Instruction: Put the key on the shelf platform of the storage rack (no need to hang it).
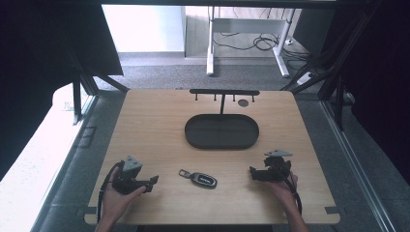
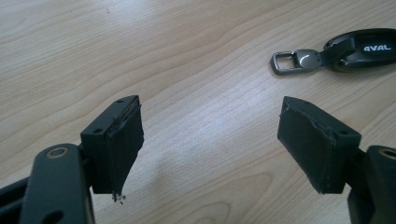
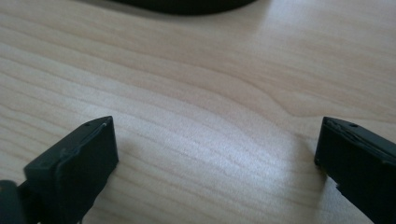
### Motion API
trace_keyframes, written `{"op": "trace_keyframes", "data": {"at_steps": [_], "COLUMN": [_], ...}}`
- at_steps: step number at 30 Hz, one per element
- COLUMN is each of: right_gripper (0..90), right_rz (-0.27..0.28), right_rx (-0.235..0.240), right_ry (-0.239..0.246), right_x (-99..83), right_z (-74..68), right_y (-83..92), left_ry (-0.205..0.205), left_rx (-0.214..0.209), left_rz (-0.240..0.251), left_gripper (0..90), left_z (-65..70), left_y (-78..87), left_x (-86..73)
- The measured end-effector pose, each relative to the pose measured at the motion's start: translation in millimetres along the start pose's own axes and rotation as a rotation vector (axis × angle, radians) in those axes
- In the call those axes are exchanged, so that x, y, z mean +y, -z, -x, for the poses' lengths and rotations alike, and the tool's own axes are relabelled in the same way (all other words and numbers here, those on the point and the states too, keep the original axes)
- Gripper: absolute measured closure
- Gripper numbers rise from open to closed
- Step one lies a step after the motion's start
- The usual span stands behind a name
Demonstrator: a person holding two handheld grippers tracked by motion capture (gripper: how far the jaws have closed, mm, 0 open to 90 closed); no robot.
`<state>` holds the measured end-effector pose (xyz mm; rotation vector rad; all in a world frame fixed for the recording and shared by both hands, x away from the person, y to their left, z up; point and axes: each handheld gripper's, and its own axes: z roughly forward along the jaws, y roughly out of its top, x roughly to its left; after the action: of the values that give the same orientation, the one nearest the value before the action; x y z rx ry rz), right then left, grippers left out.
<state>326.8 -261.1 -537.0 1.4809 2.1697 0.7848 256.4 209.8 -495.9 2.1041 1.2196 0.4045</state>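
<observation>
Lying on pale woodgrain table (image 1: 145, 125), glossy black key fob (image 1: 203, 180) sits between 2 wide-open tongs.

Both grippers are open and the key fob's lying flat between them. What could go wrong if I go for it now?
The fob lies flat on the table, so the left gripper may skid it away instead of gripping. Its small metal loop is easy to miss. Carried to the tray, it could snag the hook stand behind.
</observation>
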Motion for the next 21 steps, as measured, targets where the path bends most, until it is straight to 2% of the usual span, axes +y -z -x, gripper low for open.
{"op": "trace_keyframes", "data": {"at_steps": [2,3,6,8,9,15,17,21], "right_gripper": [8.5,8.5,16.5,18.5,21.3,25.9,28.1,31.9], "right_rz": [0.011,0.011,0.057,0.067,0.093,0.111,0.113,0.087], "right_rx": [-0.007,-0.007,0.052,0.057,0.089,0.12,0.132,0.157], "right_ry": [0.004,0.004,0.026,0.036,0.048,0.087,0.116,0.146], "right_x": [1.2,1.2,0.8,0.7,0.3,4.3,7.8,15.3], "right_z": [-1.4,-1.4,-2.1,-2.3,-2.7,-6.2,-9.3,-14.4], "right_y": [3.5,3.5,17.0,21.2,30.0,45.8,51.2,57.0], "left_ry": [-0.008,-0.008,-0.008,-0.004,-0.005,0.001,0.008,0.003], "left_rx": [-0.001,-0.001,-0.005,-0.005,-0.006,-0.005,-0.005,-0.005], "left_rz": [0.0,0.0,0.011,0.012,0.016,0.014,0.018,0.019], "left_gripper": [22.7,22.7,22.7,22.7,22.7,22.7,22.7,22.8], "left_z": [1.2,1.2,3.7,3.9,3.4,1.3,1.3,2.2], "left_y": [0.0,0.0,1.1,1.8,2.6,4.0,3.8,3.0], "left_x": [0.6,0.6,1.0,0.8,0.7,0.4,0.5,0.5]}}
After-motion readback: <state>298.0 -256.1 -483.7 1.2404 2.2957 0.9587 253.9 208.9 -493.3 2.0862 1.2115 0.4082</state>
